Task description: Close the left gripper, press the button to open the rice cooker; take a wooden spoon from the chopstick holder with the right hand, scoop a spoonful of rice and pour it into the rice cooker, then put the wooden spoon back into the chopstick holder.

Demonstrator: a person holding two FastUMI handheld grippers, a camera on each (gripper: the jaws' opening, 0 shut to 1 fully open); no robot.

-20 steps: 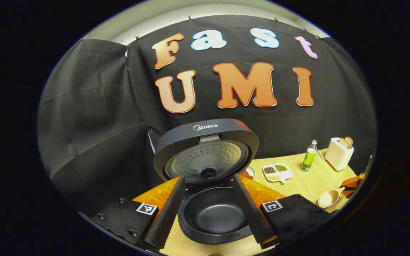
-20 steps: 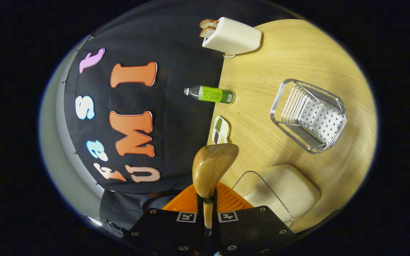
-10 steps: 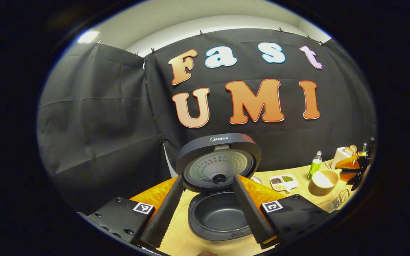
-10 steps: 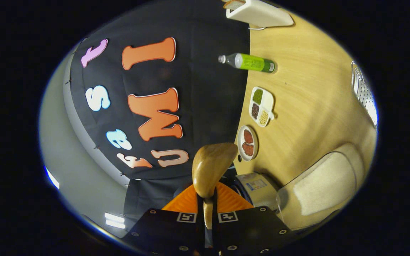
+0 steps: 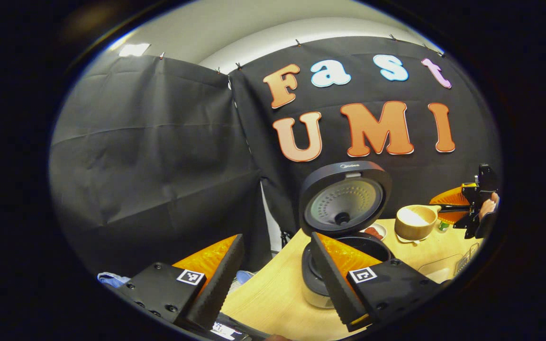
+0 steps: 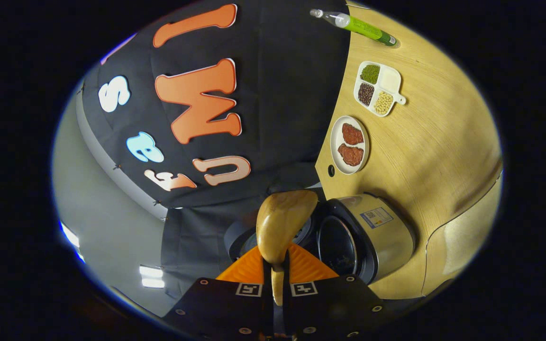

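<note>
Wooden spoon nearer rice cooker now

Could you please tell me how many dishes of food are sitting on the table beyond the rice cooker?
2: a round plate with two reddish pieces just past the rice cooker, and a divided dish of beans and grains farther along, toward the green bottle. Others may be hidden.

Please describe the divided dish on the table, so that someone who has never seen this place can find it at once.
Start at the rice cooker, standing open on the wooden table. Beyond it, along the black cloth wall, lies a round plate with two reddish pieces, then the divided dish. It is white with a short handle, and it alone has compartments: green, dark and pale yellow grains.
</note>
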